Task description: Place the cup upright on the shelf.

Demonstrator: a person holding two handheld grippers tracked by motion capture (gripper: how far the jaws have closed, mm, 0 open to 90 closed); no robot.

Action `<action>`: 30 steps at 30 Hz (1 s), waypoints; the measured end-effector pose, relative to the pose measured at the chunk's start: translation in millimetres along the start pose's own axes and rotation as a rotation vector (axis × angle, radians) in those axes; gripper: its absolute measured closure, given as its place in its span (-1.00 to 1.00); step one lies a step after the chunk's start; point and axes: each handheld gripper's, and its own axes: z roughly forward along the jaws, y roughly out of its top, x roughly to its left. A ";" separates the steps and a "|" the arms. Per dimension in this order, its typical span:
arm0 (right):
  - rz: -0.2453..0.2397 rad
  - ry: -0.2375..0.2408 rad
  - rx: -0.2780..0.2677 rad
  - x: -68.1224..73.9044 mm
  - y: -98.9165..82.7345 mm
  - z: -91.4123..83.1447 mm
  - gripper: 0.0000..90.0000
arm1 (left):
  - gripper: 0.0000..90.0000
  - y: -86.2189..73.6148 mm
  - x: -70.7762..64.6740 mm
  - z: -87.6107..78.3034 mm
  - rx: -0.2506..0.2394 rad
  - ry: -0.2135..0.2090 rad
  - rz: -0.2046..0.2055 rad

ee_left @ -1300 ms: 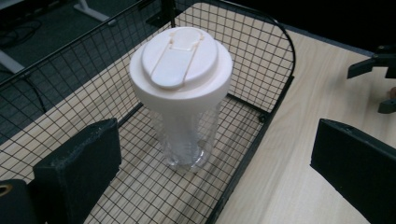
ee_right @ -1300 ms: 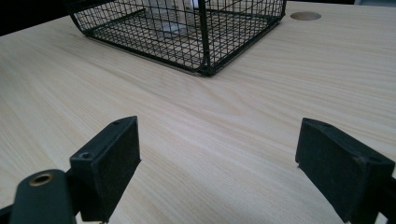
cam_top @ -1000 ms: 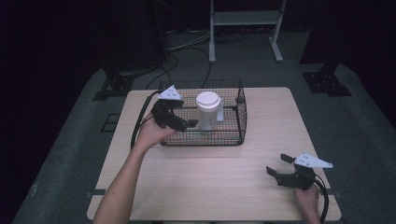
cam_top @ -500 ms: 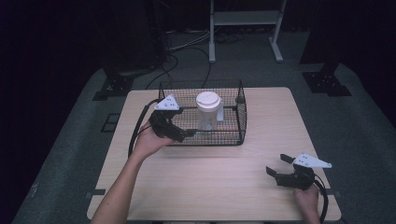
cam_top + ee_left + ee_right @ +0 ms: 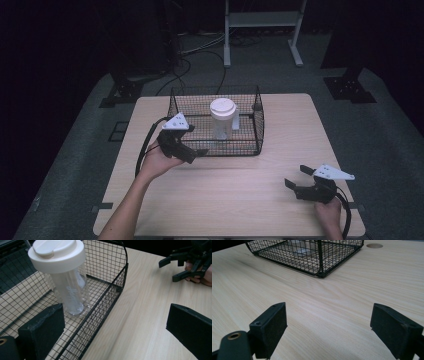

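Observation:
A clear shaker bottle (image 5: 223,120) with a white lid (image 5: 57,255) stands upright inside a black wire basket (image 5: 257,131) at the table's middle back. My left gripper (image 5: 196,141) is open at the basket's near-left corner. In the left gripper view (image 5: 117,332) one jaw is over the basket floor and the other over the table, with the basket's front wall (image 5: 110,287) running between them; the bottle stands ahead, untouched. My right gripper (image 5: 296,176) is open low over the near-right tabletop, with nothing between its jaws (image 5: 329,327). It faces the basket (image 5: 312,255).
The light wooden table (image 5: 280,125) has bare wood in front of and to the right of the basket. A round cable hole (image 5: 374,245) lies beyond the basket. The right gripper (image 5: 187,265) appears far off in the left gripper view. Dark floor and stands surround the table.
My left gripper has drawn back from beside the bottle toward the person, coming down to the basket's front-left corner. The right gripper and the bottle have stayed put.

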 end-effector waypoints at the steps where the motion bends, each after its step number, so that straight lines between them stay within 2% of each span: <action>1: 0.001 0.000 0.001 0.1 0.0 0.0 -0.71 | -0.98 -1.5 -0.9 -0.5 0.001 -0.003 0.002; 9: -0.002 -0.001 0.005 0.7 0.0 0.8 -0.72 | -0.98 -17.9 -1.5 -1.1 0.007 -0.004 -0.011; 14: 0.002 -0.002 0.005 0.2 0.0 0.5 -0.71 | -0.98 -28.6 -8.0 1.4 0.010 -0.015 -0.016; 17: 0.002 -0.003 0.002 -0.1 0.0 0.4 -0.71 | -0.98 -35.1 -12.7 3.3 0.027 -0.017 -0.004; 26: -0.002 -0.001 0.006 0.6 -0.1 0.8 -0.71 | -0.98 -46.8 -25.8 1.1 -0.011 -0.039 -0.008; 30: -0.001 -0.001 0.006 0.7 -0.1 0.8 -0.72 | -0.98 -50.6 -29.4 1.1 -0.010 -0.038 -0.001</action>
